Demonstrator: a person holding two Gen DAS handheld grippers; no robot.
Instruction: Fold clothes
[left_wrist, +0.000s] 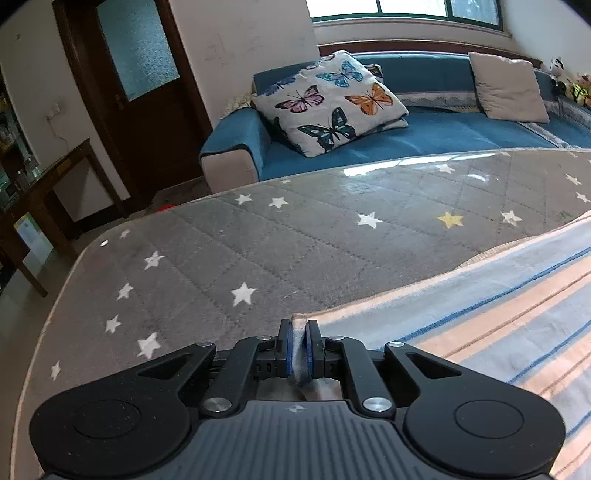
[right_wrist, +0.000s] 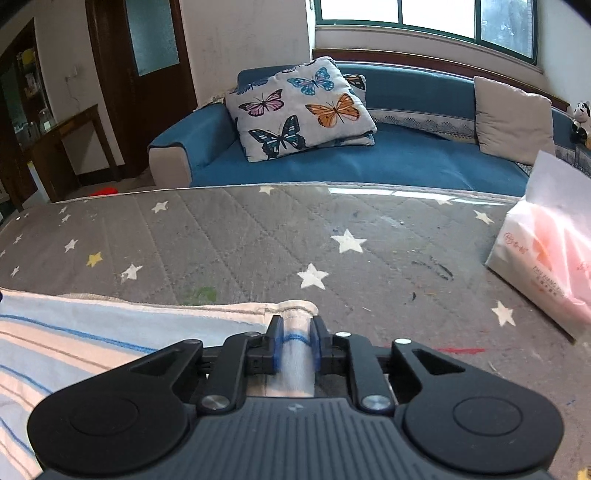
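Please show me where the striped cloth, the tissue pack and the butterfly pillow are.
striped cloth (left_wrist: 498, 295): left wrist view, flat middle part.
tissue pack (right_wrist: 543, 251): right wrist view, front face.
butterfly pillow (right_wrist: 299, 107): right wrist view, centre.

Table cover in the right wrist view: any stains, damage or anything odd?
Yes. The grey star-print table cover is marked: a green smear beside the striped cloth, dark scuffs near the tissue pack, and a red streak by the right gripper.
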